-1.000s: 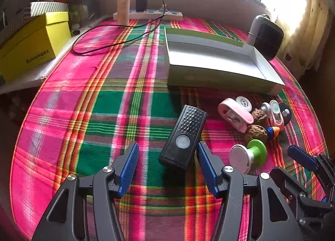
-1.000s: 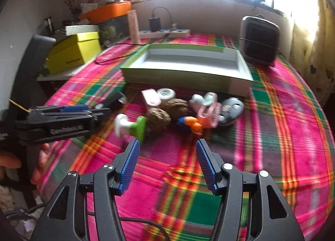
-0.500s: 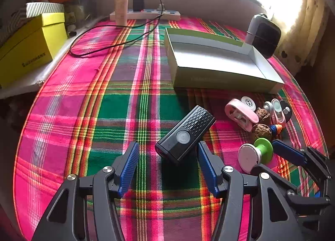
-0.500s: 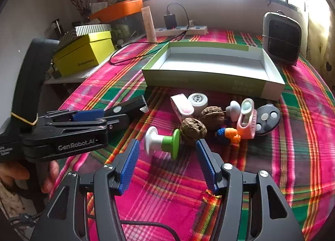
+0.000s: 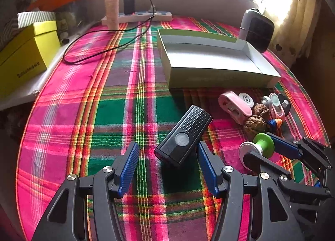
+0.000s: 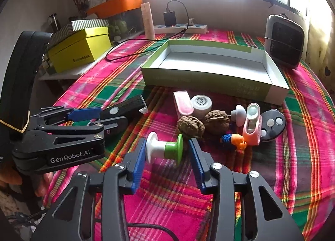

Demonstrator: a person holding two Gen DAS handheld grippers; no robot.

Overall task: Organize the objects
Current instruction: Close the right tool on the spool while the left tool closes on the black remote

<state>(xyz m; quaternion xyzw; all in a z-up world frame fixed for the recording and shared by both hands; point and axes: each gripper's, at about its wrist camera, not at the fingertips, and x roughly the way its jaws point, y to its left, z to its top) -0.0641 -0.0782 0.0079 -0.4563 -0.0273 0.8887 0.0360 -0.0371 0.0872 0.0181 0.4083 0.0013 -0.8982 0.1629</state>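
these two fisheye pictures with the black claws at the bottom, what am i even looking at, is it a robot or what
No robot: a person holds a two-finger gripper in each hand, each with a camera looking along its blue-padded fingers.

The left wrist view shows the left gripper, open, its fingers either side of a black rectangular device with a round grey button lying on the pink and green plaid tablecloth. Nothing is held.

The right wrist view shows the right gripper, also open, around a white and green spool-shaped object, not squeezing it. The left gripper shows at that picture's left.

Behind lie two brown walnuts, a pink oblong case, a small white round tin and other trinkets. Farther back sits an empty shallow green and white cardboard box, probably where the things go.
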